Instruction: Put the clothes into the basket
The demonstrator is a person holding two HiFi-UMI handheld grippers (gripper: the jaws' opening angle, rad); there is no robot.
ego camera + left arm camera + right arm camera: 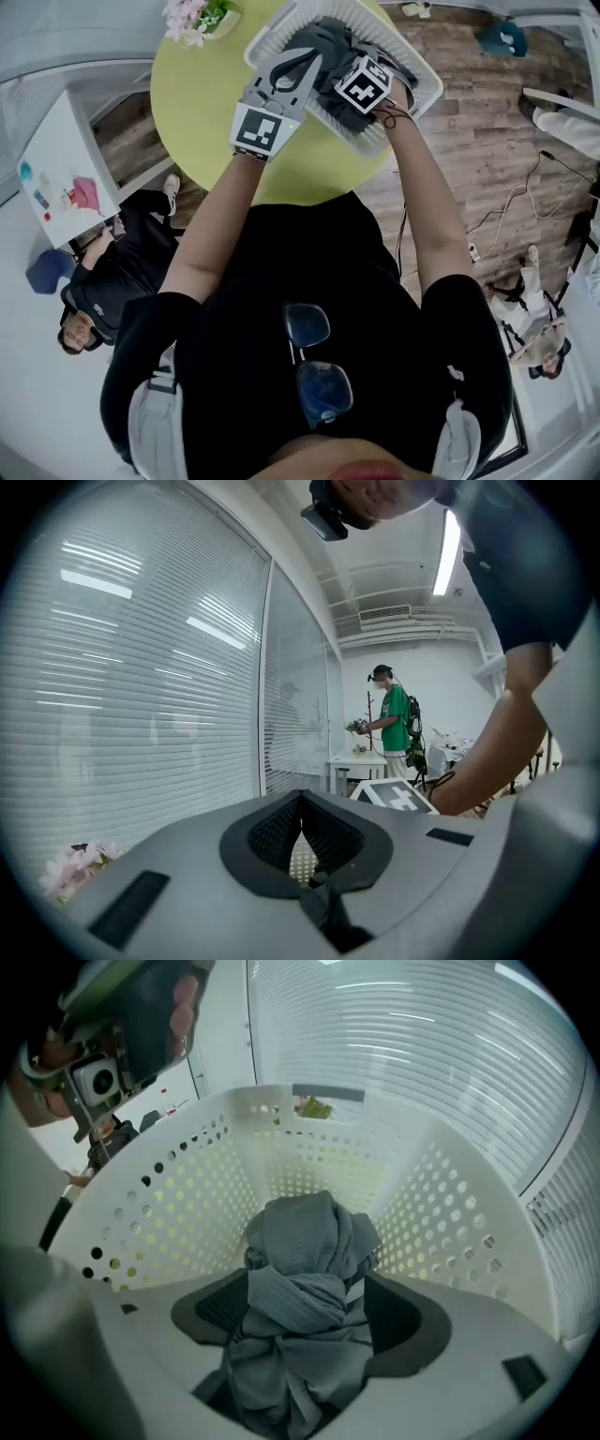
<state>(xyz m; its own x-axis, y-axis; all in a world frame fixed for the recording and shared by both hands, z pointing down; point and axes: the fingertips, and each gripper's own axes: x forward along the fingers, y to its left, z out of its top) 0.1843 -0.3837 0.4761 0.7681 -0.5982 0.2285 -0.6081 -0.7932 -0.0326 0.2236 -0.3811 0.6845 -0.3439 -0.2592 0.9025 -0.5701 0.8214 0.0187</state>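
A white perforated basket [414,82] stands on a round yellow-green table [202,103]. Dark grey clothes [330,42] lie heaped inside it. My right gripper [367,49] reaches down into the basket [187,1204]. Its jaws stand wide, and a bunched grey garment [309,1241] sits loosely between the pads [217,1309]. My left gripper [298,67] hovers over the basket's near-left rim. In the left gripper view its fingertips [300,797] meet, and a sliver of the basket wall [300,855] shows through the gap below them. A dark strip lies low between those jaws; whether it is cloth I cannot tell.
Pink flowers [192,19] sit at the table's far left edge. A white side table [56,178] and a seated person [103,272] are on the left. Cables [506,206] and another person [534,319] are on the wooden floor at the right. A person in green [394,724] stands across the room.
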